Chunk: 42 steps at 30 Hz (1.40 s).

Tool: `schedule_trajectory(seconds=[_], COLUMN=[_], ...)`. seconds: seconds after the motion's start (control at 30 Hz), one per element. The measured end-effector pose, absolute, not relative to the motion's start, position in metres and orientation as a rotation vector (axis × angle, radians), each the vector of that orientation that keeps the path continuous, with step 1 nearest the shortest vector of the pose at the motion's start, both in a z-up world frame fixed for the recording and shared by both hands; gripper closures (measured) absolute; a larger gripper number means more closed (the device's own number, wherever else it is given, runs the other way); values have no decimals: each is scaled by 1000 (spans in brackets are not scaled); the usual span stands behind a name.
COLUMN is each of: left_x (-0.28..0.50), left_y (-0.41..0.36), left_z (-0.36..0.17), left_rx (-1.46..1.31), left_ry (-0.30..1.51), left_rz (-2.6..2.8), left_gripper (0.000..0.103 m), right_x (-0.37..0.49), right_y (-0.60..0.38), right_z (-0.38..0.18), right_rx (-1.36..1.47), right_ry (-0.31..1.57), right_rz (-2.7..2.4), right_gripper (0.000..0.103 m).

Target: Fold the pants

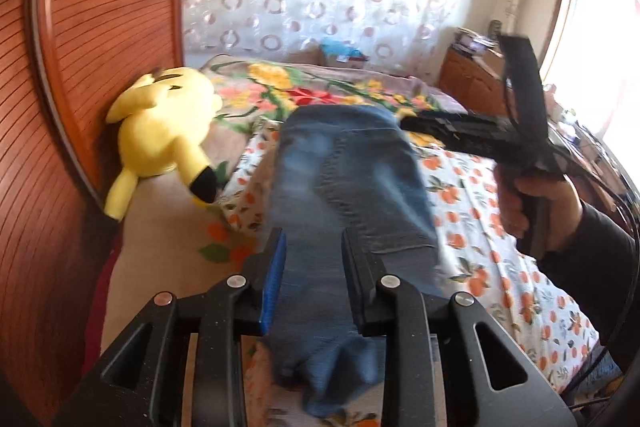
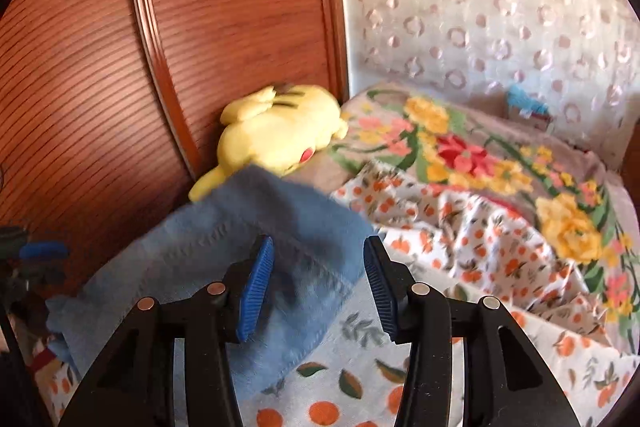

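Note:
Blue denim pants lie folded into a long strip on the orange-print sheet. My left gripper hovers open over their near end, with the denim showing between its fingers. The right gripper shows in the left wrist view, held in a hand above the far right of the pants. In the right wrist view the pants lie at lower left, and my right gripper is open above their edge, holding nothing.
A yellow plush toy lies against the wooden headboard at the left; it also shows in the right wrist view. A floral blanket covers the far bed. A wooden nightstand stands by the window.

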State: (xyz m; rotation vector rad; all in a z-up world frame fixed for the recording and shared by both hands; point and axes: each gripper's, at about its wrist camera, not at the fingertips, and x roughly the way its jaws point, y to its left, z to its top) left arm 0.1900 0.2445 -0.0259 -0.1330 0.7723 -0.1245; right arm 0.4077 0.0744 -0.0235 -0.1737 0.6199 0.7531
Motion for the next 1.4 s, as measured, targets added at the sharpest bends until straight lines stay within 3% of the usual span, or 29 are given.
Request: schedule_trajectory(seconds=[0.5,0.97,1.17,1.3,1.4], left_x=[167,159,158,159,160], left_y=[231,214,189,163,147], left_z=[-81,-55,-37,-27,-21], left_rx=[-156,-146,-123,-88,-79], left_ry=[838,787,741,713,695], left_rz=[-103,-40,-61,-91,-111], left_gripper=[73,71,52,45,30], right_x=[440,384,337,309,292], right_y=[103,57,17,-13,-33], right_z=[-66,-36,-23,-13,-8], right_rx=[-185,-153,-130,-129,-119], right_ry=[754,690,661,643,631], right_rz=[808,782,760,723,691], right_gripper=[54,54,54,54,54])
